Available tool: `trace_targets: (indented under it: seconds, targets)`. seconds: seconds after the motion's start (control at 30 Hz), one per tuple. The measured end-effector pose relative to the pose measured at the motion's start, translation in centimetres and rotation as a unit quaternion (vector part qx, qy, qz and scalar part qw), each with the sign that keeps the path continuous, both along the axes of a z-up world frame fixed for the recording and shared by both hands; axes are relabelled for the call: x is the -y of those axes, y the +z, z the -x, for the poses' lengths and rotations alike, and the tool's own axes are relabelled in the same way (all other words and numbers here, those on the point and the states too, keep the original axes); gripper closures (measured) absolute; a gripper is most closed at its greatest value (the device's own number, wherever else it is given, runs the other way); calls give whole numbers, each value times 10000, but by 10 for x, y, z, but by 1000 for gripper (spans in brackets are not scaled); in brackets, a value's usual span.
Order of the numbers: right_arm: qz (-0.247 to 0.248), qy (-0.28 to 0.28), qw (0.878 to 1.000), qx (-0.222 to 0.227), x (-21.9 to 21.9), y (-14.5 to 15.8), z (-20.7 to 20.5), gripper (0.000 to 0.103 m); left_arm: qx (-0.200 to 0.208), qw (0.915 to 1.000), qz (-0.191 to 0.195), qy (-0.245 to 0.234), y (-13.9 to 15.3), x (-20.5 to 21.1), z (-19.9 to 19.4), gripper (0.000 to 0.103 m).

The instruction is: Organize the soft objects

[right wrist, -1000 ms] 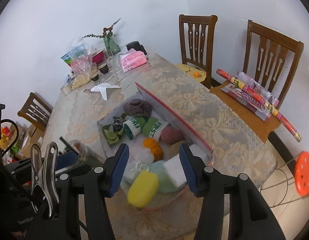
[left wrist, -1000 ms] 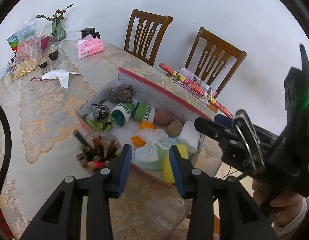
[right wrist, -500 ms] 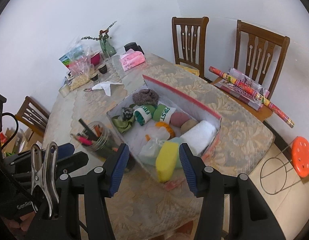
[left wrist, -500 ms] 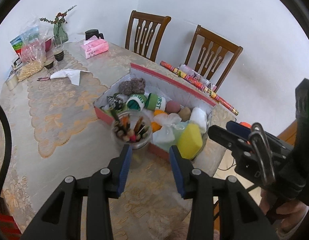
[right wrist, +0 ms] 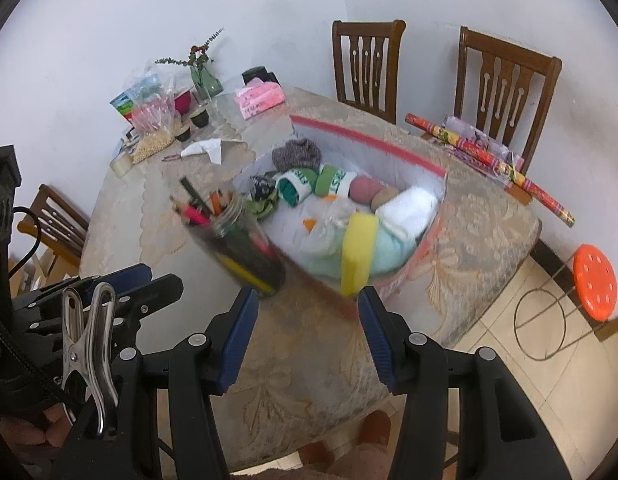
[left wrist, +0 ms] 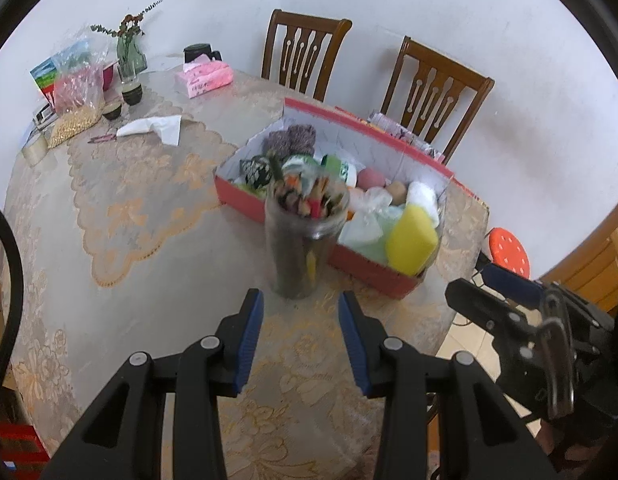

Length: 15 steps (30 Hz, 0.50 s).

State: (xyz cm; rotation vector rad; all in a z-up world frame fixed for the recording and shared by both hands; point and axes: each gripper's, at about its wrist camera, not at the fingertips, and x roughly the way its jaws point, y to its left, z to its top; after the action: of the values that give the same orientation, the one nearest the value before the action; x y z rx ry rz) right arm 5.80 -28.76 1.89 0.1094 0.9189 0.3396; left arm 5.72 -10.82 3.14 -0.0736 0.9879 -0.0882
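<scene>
Left wrist view: left gripper [left wrist: 300,312] hangs wide-jawed and empty short of the pencil jar [left wrist: 305,236]; right gripper [right wrist: 305,312] likewise gapes, holding nothing. Yellow sponge [right wrist: 359,256] stands propped at the red box [right wrist: 393,284] near-right corner. One sponge, light and squashy by my guess: pinch its flat faces. Two green-banded socks [right wrist: 317,182] behind, one white towel [right wrist: 409,208].

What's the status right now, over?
Left gripper open, right gripper open, both empty. Yellow sponge sits in red box. Pencil jar stands before box.
</scene>
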Motion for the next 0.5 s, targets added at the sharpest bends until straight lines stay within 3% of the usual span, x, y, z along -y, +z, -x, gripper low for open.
trace_targets:
  seconds: [0.5]
  targets:
    - [154,-271,9990,-325,-14,-18,17,49,-424,9990,-61,-107,-32,-6,8,62]
